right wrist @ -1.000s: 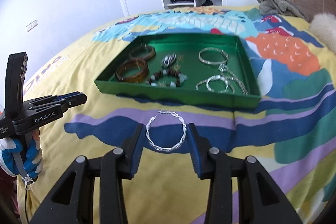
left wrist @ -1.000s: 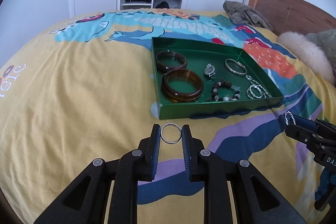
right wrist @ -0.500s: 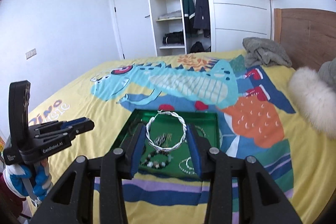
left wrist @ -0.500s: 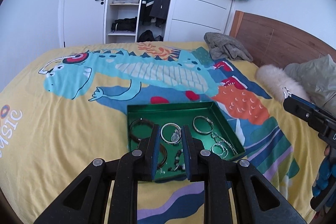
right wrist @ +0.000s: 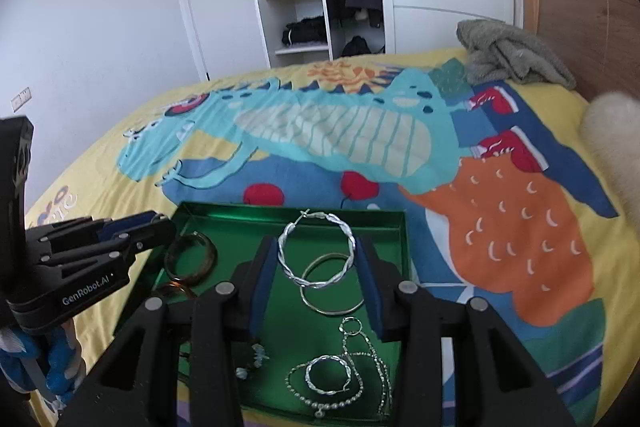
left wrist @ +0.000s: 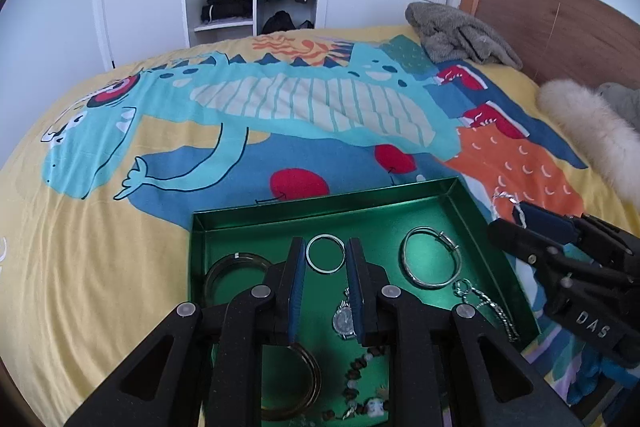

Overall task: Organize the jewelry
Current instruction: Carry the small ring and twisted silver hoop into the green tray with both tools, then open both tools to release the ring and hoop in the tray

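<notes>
Silver shows between both pairs of jaws. The left gripper (left wrist: 326, 261) pinches a small plain ring (left wrist: 325, 253) by its two sides, holding it above the green tray (left wrist: 256, 217) that sits on the dinosaur bedspread (left wrist: 100, 227). Below and right of those jaws lies a watch (left wrist: 344, 321); further right rests a silver bangle (left wrist: 430, 263), and to the left a dark bangle (left wrist: 236, 267). The right gripper (right wrist: 316, 259) clamps a large twisted hoop (right wrist: 316, 249) between its blue pads, also over the tray. Just beneath that hoop lies a plain silver hoop (right wrist: 332, 285), and nearer the gripper's base a beaded chain (right wrist: 332, 383). Left of it sits an amber bangle (right wrist: 192, 259)
</notes>
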The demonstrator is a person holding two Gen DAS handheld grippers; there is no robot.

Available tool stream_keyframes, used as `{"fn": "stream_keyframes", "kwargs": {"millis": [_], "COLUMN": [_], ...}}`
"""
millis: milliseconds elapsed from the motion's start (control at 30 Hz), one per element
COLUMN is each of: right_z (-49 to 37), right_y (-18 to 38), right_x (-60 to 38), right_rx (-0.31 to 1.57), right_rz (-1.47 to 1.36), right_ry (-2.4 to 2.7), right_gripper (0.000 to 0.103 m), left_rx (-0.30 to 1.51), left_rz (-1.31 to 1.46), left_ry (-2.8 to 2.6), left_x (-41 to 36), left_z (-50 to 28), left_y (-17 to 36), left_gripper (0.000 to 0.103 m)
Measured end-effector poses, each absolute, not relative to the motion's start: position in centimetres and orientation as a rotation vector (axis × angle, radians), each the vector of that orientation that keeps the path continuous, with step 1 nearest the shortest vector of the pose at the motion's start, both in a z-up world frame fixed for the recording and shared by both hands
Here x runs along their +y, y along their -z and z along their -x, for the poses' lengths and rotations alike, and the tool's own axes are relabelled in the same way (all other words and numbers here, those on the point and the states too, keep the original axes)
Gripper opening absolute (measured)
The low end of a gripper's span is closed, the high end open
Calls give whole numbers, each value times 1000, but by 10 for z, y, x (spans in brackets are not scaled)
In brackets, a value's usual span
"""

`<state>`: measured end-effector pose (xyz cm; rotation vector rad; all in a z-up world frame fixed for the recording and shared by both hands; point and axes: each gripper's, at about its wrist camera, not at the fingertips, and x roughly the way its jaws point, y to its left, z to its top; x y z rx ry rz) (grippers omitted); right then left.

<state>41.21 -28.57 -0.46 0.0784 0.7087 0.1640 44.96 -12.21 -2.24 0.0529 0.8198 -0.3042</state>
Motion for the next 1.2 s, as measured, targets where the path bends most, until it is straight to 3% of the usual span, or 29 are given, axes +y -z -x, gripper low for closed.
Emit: {"fn": "stream_keyframes", "kwargs": {"millis": [200,400,933,1033,1167,1200], "right_z": [-451,-462,-464,-463,-453,-448], "right_y": [64,84,94,93,79,71], "right_x": [-285,-277,-272,-275,-281,-282], "right_rx": [835,902,937,944,919,908], "right_rz": [-81,-20,77,71,44,40], "right_ry": [-207,-222,-159,-153,-151,-148], "right_gripper": [38,38,43,44,44,44], "left_rx": [882,940,1010,991,939,915], "left_rz": [-79,-74,-46,-24,-2,-3], "left_ry": [283,256,222,216,227,232], "left_x": [-140,-141,-135,-130,-122,-120], "left_z": [-483,-498,-505,-503,-489,-482], "left_y": [62,82,95,88,60,48], "left_gripper": [20,20,21,25,43,44]}}
